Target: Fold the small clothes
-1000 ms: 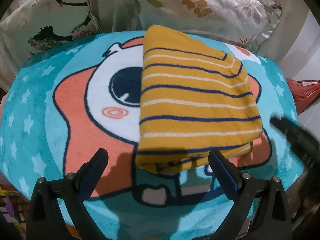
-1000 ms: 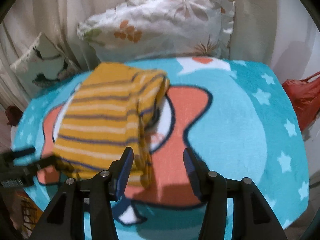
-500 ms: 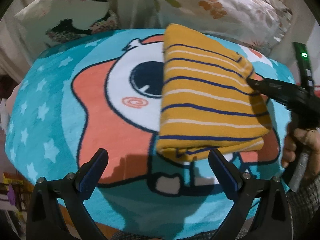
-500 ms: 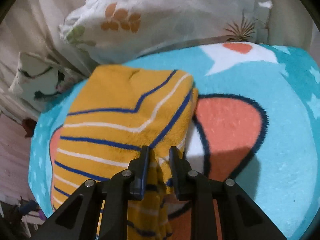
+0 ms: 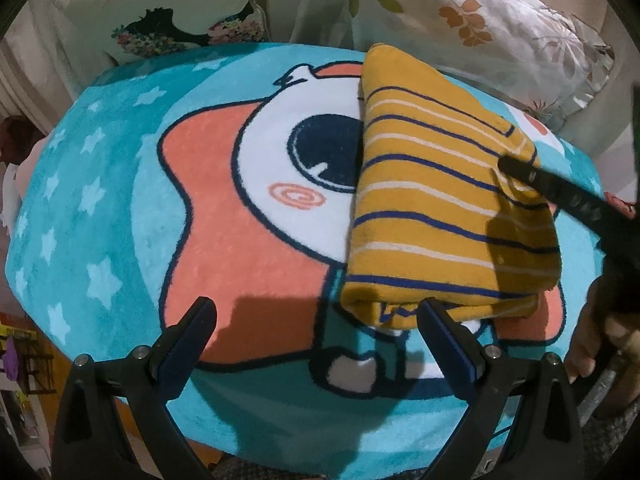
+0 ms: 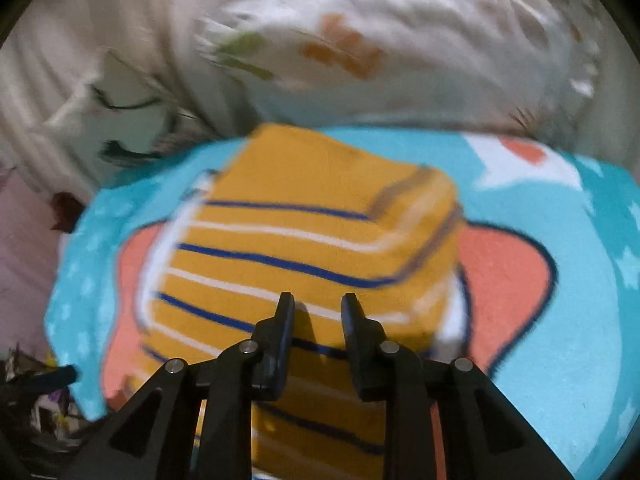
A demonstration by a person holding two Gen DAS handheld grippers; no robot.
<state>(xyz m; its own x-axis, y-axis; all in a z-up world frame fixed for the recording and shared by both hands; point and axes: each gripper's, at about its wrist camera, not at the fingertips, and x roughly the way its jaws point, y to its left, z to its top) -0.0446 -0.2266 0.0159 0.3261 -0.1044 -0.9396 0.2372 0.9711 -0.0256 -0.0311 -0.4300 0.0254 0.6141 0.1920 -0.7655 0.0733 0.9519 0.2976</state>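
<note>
A folded yellow garment [image 5: 444, 200] with blue and white stripes lies on a turquoise cartoon rug [image 5: 120, 184]. My left gripper [image 5: 316, 320] is open wide and empty, just in front of the garment's near folded edge. My right gripper [image 6: 318, 304] hovers over the garment [image 6: 304, 240] with its jaws narrowly parted and nothing between them. In the left wrist view the right gripper's fingers [image 5: 532, 178] rest over the garment's right side.
Two floral and printed pillows [image 5: 480, 20] lean behind the rug. A red bag [image 5: 620, 204] sits at the far right edge. The rug [image 6: 560, 320] drops off at its front rim near my left gripper.
The right gripper was closed on the garment's right edge half a second ago; now it has pulled back and up, jaws slightly parted. The left gripper has shifted left, staying open.
</note>
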